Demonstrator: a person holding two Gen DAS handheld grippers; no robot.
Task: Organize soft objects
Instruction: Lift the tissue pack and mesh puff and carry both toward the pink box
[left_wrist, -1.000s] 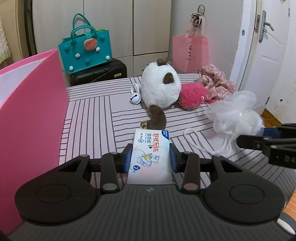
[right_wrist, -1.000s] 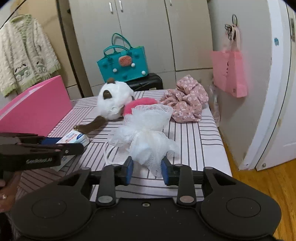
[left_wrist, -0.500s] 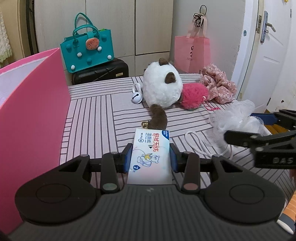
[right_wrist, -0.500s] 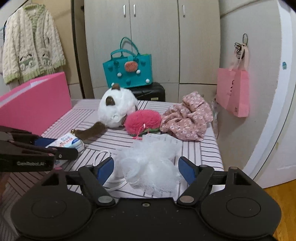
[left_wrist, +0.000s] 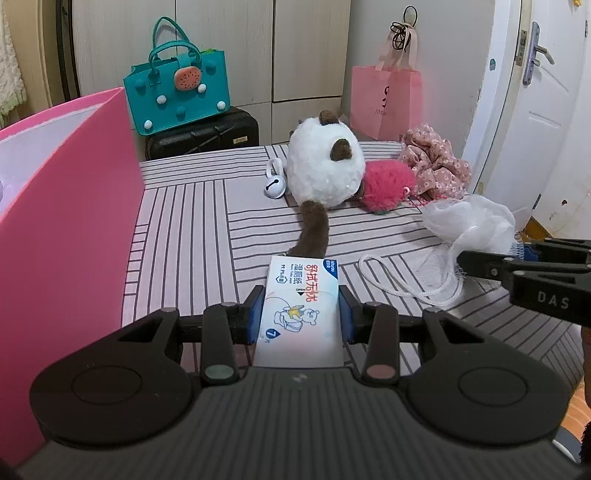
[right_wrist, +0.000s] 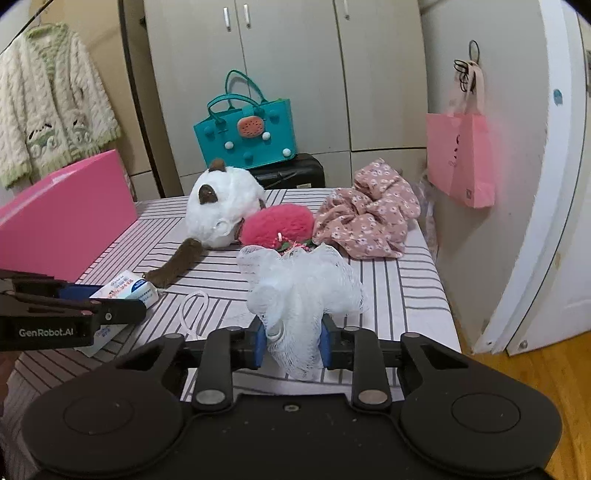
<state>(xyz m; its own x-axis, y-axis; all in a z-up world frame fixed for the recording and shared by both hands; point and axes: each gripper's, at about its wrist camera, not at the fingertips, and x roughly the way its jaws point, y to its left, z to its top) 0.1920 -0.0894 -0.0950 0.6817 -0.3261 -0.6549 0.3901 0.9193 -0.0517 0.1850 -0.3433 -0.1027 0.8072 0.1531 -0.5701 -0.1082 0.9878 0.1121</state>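
Our left tool (left_wrist: 301, 314) is clamped on the wet-wipe pack (left_wrist: 300, 306), low over the striped counter (left_wrist: 207, 221) beside the pink box (left_wrist: 70, 221). Our right tool (right_wrist: 291, 345) grips the white mesh pouf (right_wrist: 299, 288) (its cord loop (right_wrist: 194, 308) trails on the counter).

Pink box (left_wrist: 66, 206) cut off left; tissue pack's (left_wrist: 301, 310) near end behind tongs.

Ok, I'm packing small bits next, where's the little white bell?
In the left wrist view, the white bell lies on the striped table, just left of the white plush toy.
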